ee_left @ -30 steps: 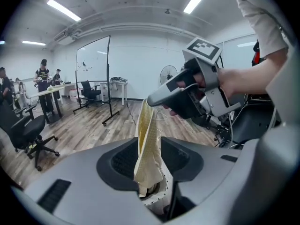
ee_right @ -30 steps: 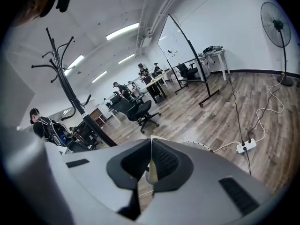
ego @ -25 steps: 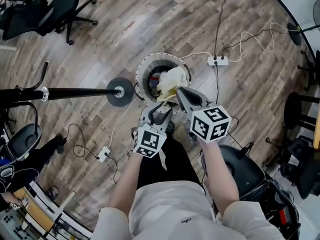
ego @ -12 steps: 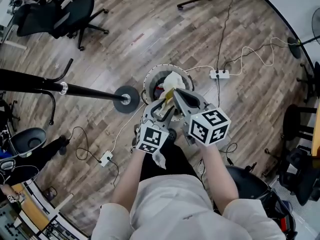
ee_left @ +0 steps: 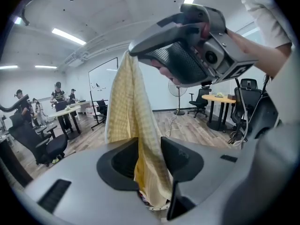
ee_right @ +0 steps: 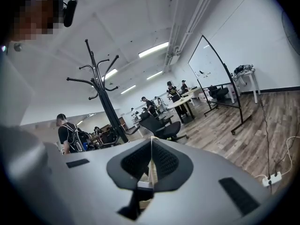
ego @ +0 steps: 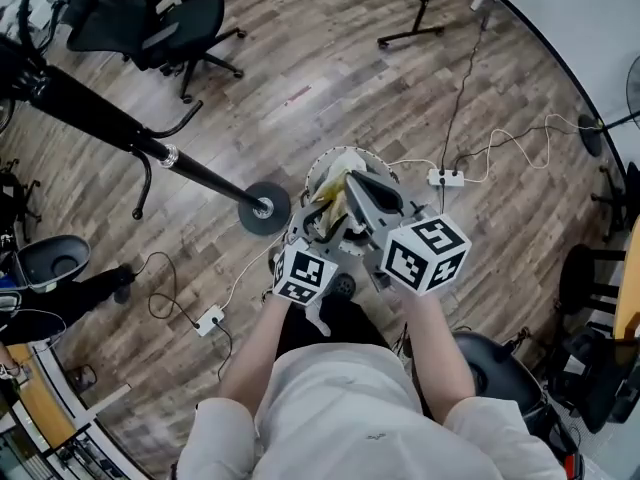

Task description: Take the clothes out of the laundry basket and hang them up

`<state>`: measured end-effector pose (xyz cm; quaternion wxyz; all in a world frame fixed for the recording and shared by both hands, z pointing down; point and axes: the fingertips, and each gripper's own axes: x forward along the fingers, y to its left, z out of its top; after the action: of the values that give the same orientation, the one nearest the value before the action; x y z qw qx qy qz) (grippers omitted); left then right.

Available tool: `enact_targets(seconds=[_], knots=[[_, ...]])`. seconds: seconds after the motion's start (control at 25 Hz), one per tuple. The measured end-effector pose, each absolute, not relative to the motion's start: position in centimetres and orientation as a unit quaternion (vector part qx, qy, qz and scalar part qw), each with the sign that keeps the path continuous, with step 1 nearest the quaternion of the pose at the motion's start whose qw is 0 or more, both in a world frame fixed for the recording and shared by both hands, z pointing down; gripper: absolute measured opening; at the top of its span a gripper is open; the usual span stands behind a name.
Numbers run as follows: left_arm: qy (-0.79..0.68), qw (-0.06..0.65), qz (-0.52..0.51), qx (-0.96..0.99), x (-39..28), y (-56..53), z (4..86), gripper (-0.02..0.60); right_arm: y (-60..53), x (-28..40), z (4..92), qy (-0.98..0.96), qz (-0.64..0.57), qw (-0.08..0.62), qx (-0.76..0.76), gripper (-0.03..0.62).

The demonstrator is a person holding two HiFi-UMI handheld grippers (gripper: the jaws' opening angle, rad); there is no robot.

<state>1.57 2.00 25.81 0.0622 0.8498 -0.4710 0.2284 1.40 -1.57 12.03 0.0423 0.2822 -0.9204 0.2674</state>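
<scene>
A pale yellow checked cloth (ego: 333,200) hangs from my right gripper (ego: 350,176), which is shut on its top edge. In the left gripper view the cloth (ee_left: 129,107) drops from the right gripper (ee_left: 187,55) down between the jaws of my left gripper (ee_left: 149,146). Those jaws stand apart and do not press on it. In the right gripper view a thin fold of cloth (ee_right: 151,172) is pinched in the right gripper (ee_right: 151,146). The round laundry basket (ego: 318,168) stands on the floor under both grippers. More clothes lie inside it, mostly hidden.
A black coat stand (ego: 110,128) rises at the left, its round base (ego: 263,208) next to the basket. A power strip (ego: 446,178) and cables lie on the wood floor. Office chairs (ego: 190,28) stand around. People sit at desks (ee_right: 178,102) far off.
Both grippers have risen with the yellow cloth, which now hangs higher over the basket. The head view has tilted, so the coat stand's pole now slants across the left.
</scene>
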Motion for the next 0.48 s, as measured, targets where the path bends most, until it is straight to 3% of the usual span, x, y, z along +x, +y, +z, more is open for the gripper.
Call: enact_targets(seconds=[0.48], knots=[[-0.523, 0.037, 0.197, 0.828, -8.0, 5.2, 20.3, 0.056, 2.1, -5.6, 5.8, -0.944, 0.218, 0.025, 0.247, 0.011]])
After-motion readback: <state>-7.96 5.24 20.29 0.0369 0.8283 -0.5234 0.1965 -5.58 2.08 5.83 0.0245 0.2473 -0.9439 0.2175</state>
